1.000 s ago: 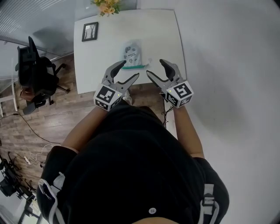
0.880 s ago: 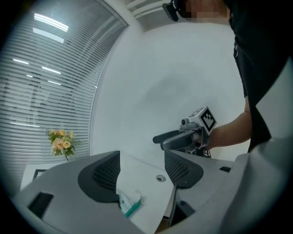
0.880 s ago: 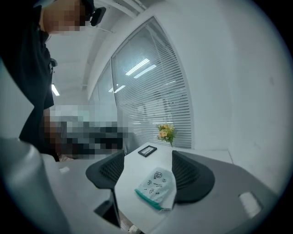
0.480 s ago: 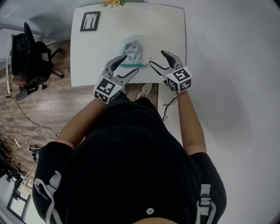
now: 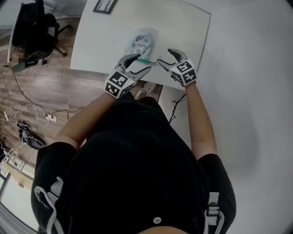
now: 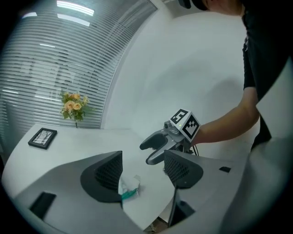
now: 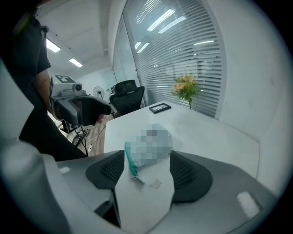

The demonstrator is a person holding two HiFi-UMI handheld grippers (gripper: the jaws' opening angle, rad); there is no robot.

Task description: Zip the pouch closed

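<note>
In the lower half of the head view a person in a black shirt (image 5: 137, 183) reaches both bare forearms up the frame towards the near edge of a white table (image 5: 183, 27). The left gripper (image 5: 139, 64) sits just left of the frame's centre, with its jaws spread wide and nothing clamped between them. Its own view shows the near end of the pouch (image 6: 128, 187) lying on the table in the gap, close beside the jaw on the left of that picture; whether it touches that jaw cannot be told. The right gripper (image 5: 165, 55) is just to the right of it, above the table's near edge. Its jaws are also wide apart and hold nothing. In the right gripper view the pouch (image 7: 149, 146) lies flat on the tabletop beyond the gap, with its teal zipper (image 7: 131, 162) running along the end nearest the person. In the head view the pouch (image 5: 142, 42) is a pale, printed bag just above the two grippers. The zipper (image 5: 144, 60) lies between the left gripper's fingertips and the bag's body. Farther back, a small framed picture (image 5: 104, 5) rests at the table's far left corner. The left gripper view shows a bunch of yellow flowers (image 6: 73, 104) in front of window blinds (image 6: 68, 55). A black office chair (image 5: 32, 32) stands on the wooden floor (image 5: 55, 91) in the upper left.
</note>
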